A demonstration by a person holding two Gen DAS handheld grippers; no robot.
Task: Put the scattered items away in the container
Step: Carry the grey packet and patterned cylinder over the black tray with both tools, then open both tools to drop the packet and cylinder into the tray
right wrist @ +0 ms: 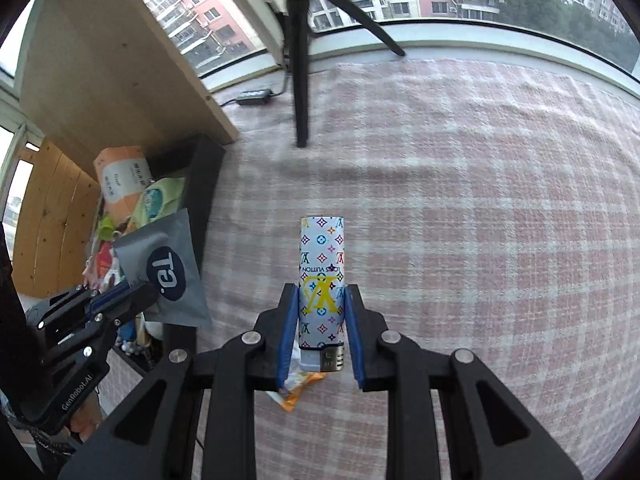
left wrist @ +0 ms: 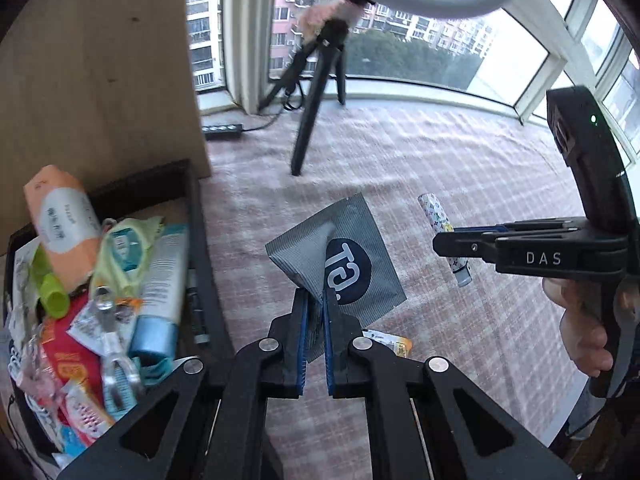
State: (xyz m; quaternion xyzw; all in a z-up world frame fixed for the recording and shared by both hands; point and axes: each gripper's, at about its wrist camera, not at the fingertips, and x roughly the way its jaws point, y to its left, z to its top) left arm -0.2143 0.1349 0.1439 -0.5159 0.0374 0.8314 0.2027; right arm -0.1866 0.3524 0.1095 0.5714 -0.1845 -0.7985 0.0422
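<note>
Left wrist view: the left gripper (left wrist: 315, 300) has its jaws closed on the lower corner of a grey foil sachet (left wrist: 340, 256) bearing a dark round logo; the sachet is lifted clear of the pink checked cloth surface (left wrist: 460, 160), just right of the black container (left wrist: 200, 240). The container is crowded with items, among them an orange wrapped pack (left wrist: 60, 216), a white tube with a blue cap (left wrist: 160, 300), a green-capped piece (left wrist: 50, 292) and metal nail clippers (left wrist: 110, 332). A small orange-and-white packet (left wrist: 394, 342) lies on the cloth, partly hidden behind the left gripper's right finger.

Right wrist view: the right gripper (right wrist: 321, 300) grips a lighter (right wrist: 322, 276) with a white monogram pattern (metal head toward the camera), jaws closed against its two sides, the body pointing forward along the fingers. The orange-and-white packet (right wrist: 298, 390) shows on the cloth beneath the lighter's head. At left, the left gripper (right wrist: 140, 292) and its sachet (right wrist: 168, 268) hang over the near edge of the container (right wrist: 208, 168).

Background (both views): a black tripod (left wrist: 312, 92) stands on the cloth near the window (left wrist: 420, 40), a power strip (left wrist: 222, 131) beside it, and a wooden panel (left wrist: 100, 60) rises behind the container.
</note>
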